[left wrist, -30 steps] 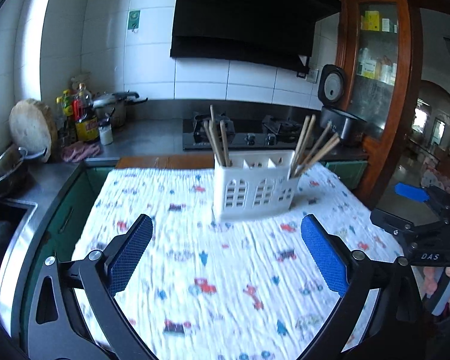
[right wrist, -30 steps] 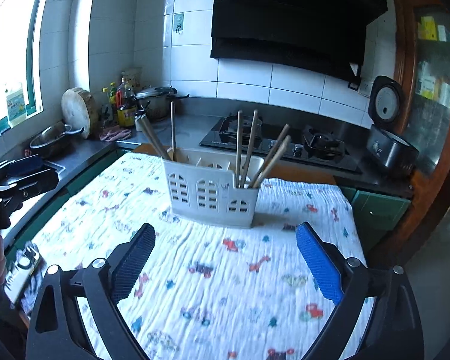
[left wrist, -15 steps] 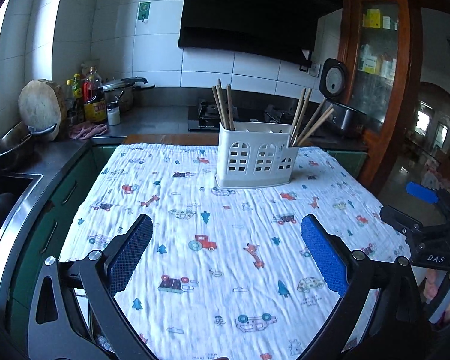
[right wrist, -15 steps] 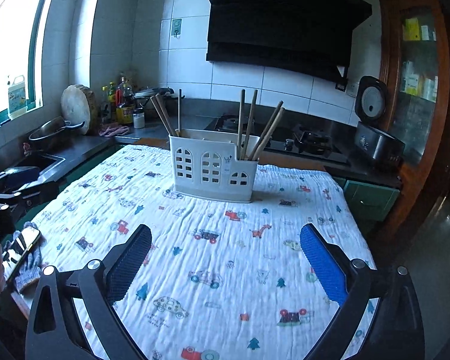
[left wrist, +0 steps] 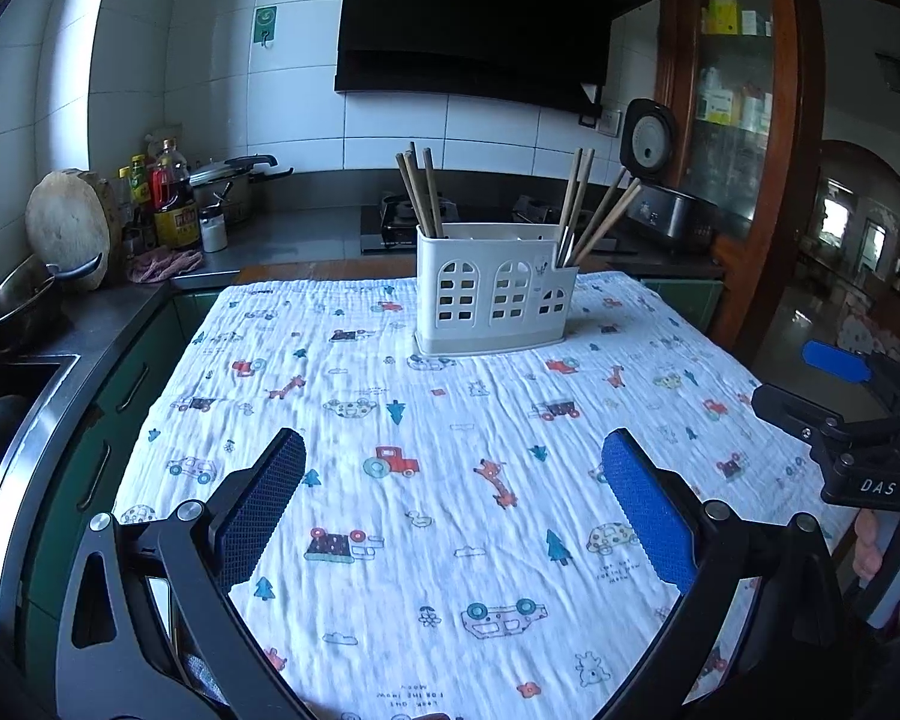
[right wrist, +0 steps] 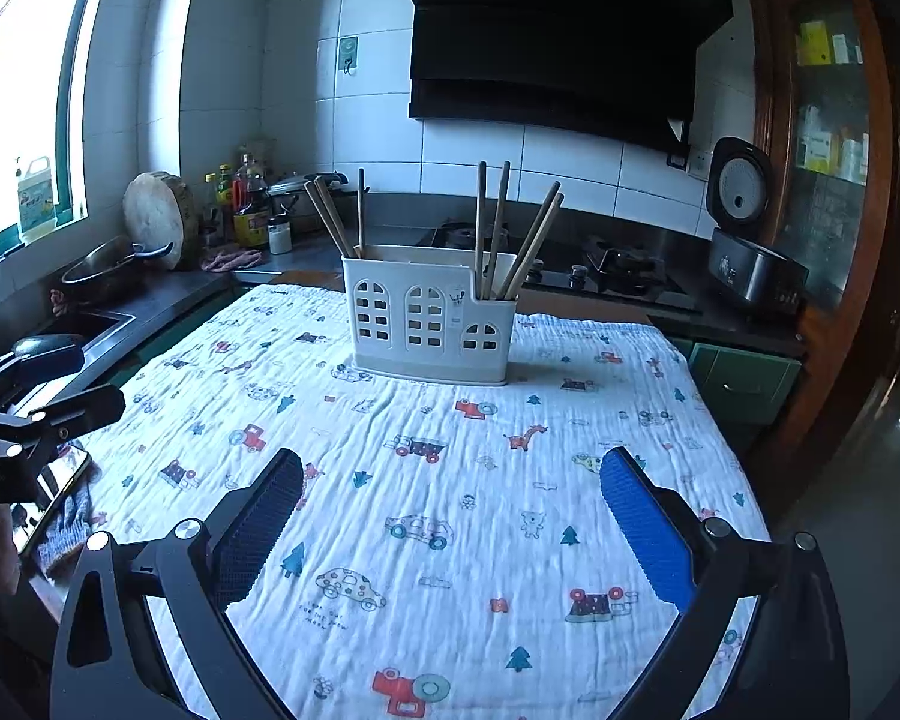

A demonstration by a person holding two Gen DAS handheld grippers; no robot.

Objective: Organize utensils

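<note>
A white utensil holder (left wrist: 493,294) (right wrist: 429,324) with arched cut-outs stands upright at the far side of the table on a white printed cloth (left wrist: 450,450) (right wrist: 450,480). Several wooden chopsticks (left wrist: 420,192) (right wrist: 492,228) stand in its left and right compartments. My left gripper (left wrist: 450,510) is open and empty, well short of the holder. My right gripper (right wrist: 450,516) is open and empty too, near the table's front edge. The right gripper also shows at the right edge of the left wrist view (left wrist: 852,420); the left one at the left edge of the right wrist view (right wrist: 24,408).
A counter behind holds a stove (right wrist: 600,276), rice cooker (right wrist: 750,252), bottles (left wrist: 171,204), a pot (left wrist: 234,186), a round board (left wrist: 72,228) and a pan (left wrist: 18,300). A sink (right wrist: 84,324) lies left. A wooden cabinet (left wrist: 744,120) stands right.
Both grippers have pulled back from the holder and risen; it now looks smaller and farther away. Both stay open and empty.
</note>
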